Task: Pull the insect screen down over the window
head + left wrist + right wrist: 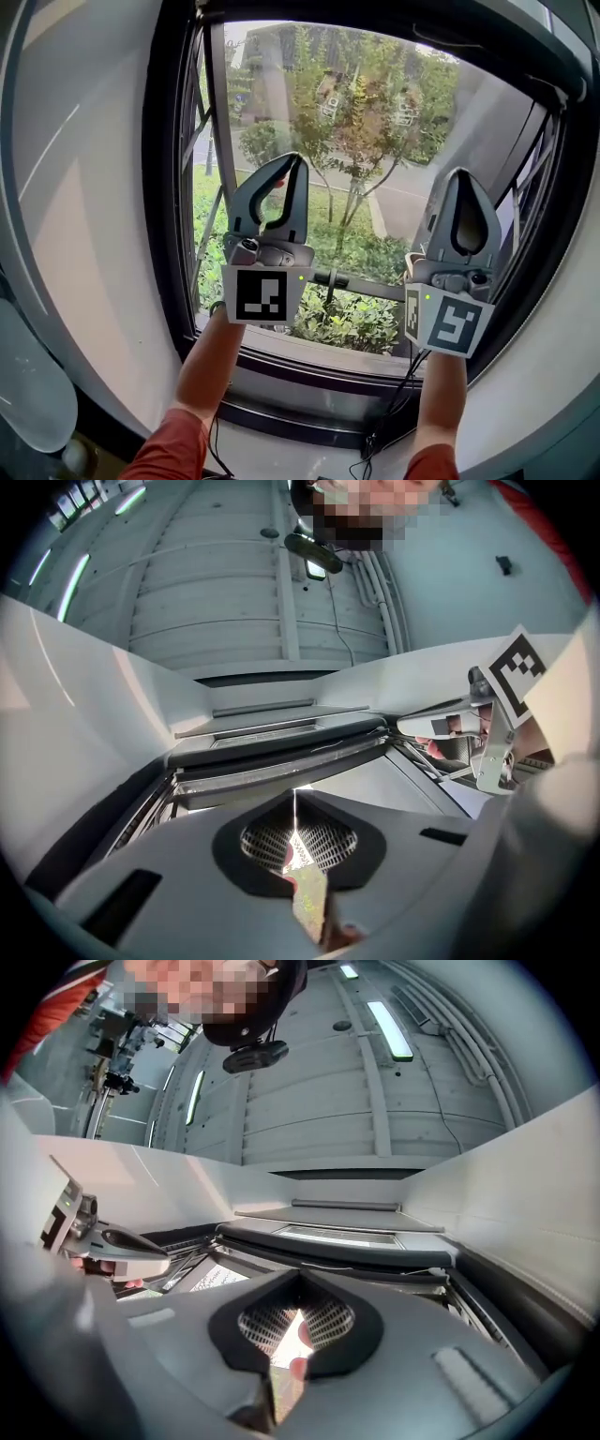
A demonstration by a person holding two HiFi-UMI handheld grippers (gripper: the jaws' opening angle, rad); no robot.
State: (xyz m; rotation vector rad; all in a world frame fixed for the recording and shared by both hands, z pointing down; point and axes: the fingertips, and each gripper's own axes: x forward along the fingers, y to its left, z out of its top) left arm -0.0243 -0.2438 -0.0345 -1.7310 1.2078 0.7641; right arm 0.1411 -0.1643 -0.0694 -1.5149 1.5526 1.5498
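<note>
No readable words, brands or numbers anywhere. Only coded black-and-white squares, patterns rather than letters. In the head view, left cube marker (260,293) at about seven o'clock, on the left gripper (296,161). Right cube markers (457,324) at about four o'clock, on two faces of the right gripper (462,173). In the left gripper view, one such square, tilted, between two and three o'clock.

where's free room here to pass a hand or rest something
Open gap between left claw and right claw, in front of the glass. The sill below the left claw is bare; its right end is crowded with cables.
</note>
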